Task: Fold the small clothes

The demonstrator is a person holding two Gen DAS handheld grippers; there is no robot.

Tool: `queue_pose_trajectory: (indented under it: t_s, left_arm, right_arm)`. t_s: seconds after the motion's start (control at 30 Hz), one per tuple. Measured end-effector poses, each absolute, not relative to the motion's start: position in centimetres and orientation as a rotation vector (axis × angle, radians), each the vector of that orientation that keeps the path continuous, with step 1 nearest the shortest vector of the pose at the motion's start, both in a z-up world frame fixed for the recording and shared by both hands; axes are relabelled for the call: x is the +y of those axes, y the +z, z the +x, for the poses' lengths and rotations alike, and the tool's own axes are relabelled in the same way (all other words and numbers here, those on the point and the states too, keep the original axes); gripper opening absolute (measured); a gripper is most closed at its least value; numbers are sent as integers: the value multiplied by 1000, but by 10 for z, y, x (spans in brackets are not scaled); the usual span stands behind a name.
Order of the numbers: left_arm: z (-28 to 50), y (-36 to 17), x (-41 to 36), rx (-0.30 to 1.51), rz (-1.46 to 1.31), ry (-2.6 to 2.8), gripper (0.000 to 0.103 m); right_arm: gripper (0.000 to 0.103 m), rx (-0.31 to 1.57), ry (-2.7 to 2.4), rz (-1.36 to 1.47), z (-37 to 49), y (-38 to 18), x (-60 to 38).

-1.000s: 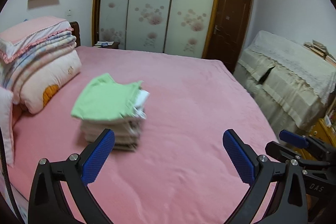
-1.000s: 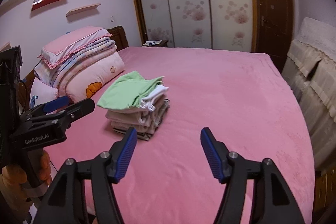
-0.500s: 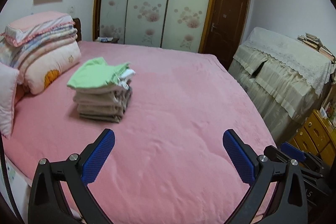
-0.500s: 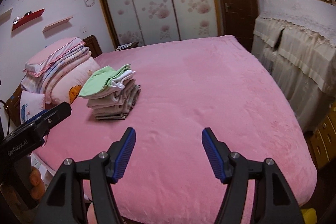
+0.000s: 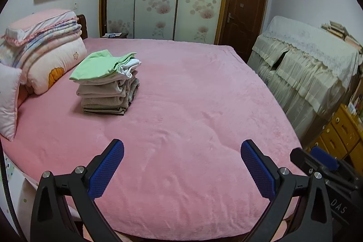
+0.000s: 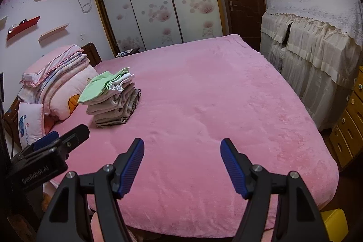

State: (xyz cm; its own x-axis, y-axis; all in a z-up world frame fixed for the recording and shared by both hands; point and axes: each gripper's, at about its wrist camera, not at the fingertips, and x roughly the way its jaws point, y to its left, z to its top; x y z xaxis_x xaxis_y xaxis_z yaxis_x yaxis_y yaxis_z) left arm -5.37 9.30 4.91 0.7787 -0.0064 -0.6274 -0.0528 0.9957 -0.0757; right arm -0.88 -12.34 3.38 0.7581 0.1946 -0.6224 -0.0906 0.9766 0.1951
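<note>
Both grippers pulled back from the stack (image 5: 106,83), now smaller at left of frame on the bed (image 5: 192,117). Left gripper (image 5: 181,167) fingers released, empty. Right gripper (image 6: 182,165) fingers just widened, nothing between them.

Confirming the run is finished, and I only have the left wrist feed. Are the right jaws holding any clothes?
Observer: No. The right gripper is open. Its jaws have just been opening, and there is nothing between them, only the pink bedspread beyond.
Operator: The bed's near right corner is cut off for me. Is anything there?
Observer: A yellow object sits low beside that corner. I cannot tell what it is, and no clothes show there.
Operator: How does the left gripper look from outside?
Observer: The left gripper is at the left of the right wrist view, short of the stack of clothes and not touching it.
</note>
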Motion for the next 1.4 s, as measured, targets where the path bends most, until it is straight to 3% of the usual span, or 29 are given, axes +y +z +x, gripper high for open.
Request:
queue_pose_trajectory:
  t_s: [1.4]
  left_arm:
    - [-57,32,87,741,-43,107,102]
  right_arm:
    - [71,697,130,49,-10,23,-110]
